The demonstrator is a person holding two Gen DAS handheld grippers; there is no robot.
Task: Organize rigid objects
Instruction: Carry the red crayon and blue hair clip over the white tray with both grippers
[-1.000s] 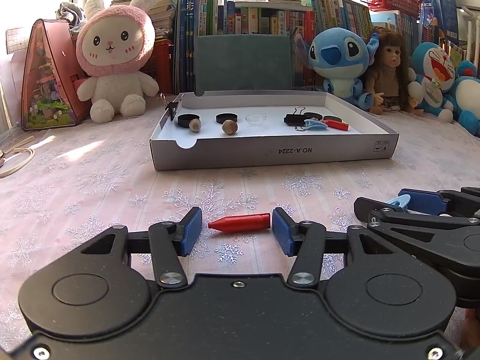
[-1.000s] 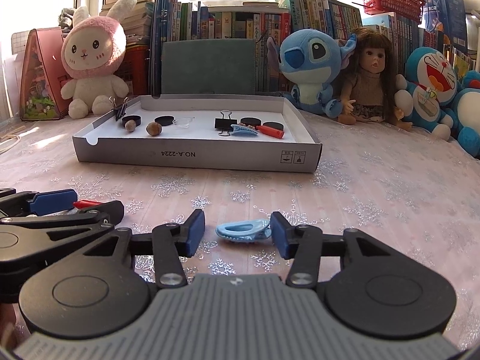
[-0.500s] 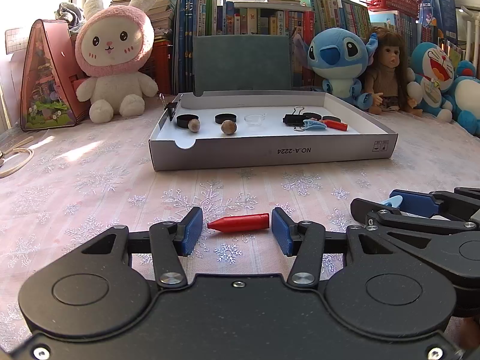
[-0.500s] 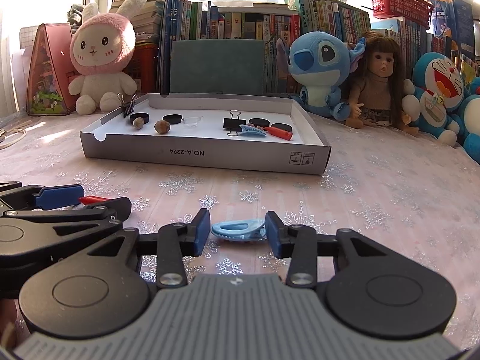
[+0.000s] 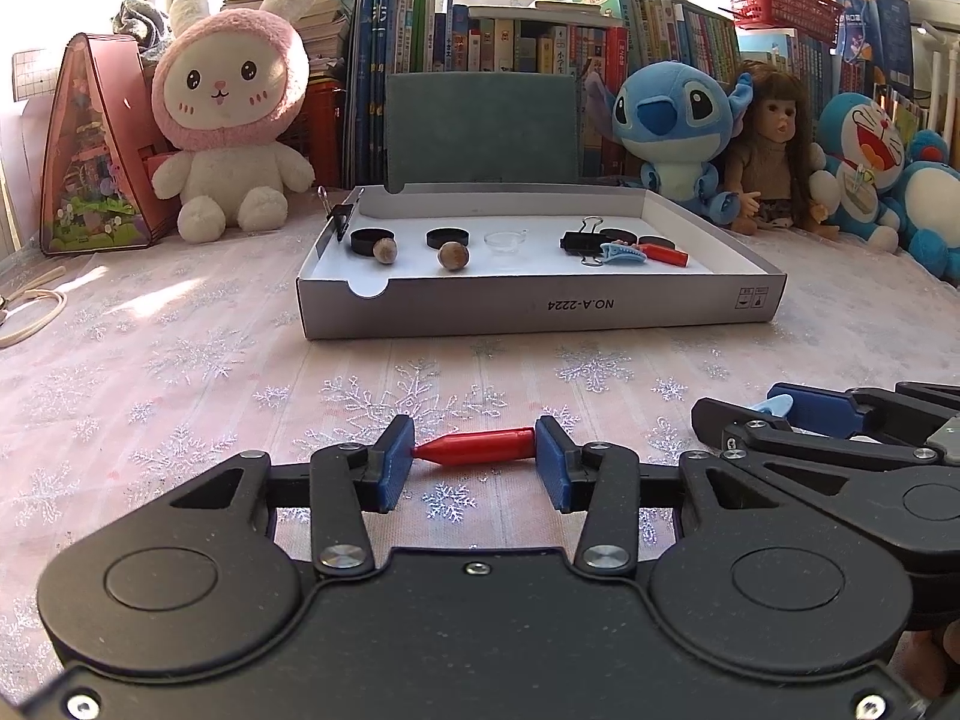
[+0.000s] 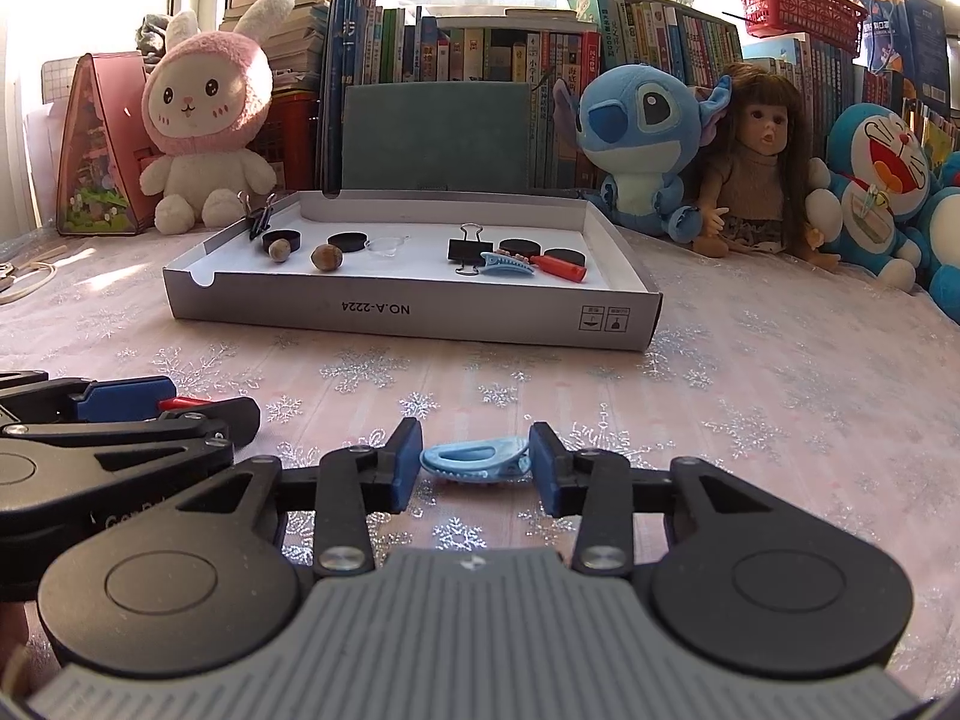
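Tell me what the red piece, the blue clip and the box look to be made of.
Red piece: probably hard plastic, smooth and glossy, with a bright streak along its side. Blue clip: likely moulded plastic, semi-glossy, one even colour with a slot through it. Box: cardboard, matte grey outside and white inside, with folded walls, a cut notch and printed lettering.

Strong daylight comes from the windows far beyond the claws, burnt out white. Sunny patches lie on the pink snowflake-patterned tablecloth point(image 5: 180, 360). Edges bend; focus is sharp.
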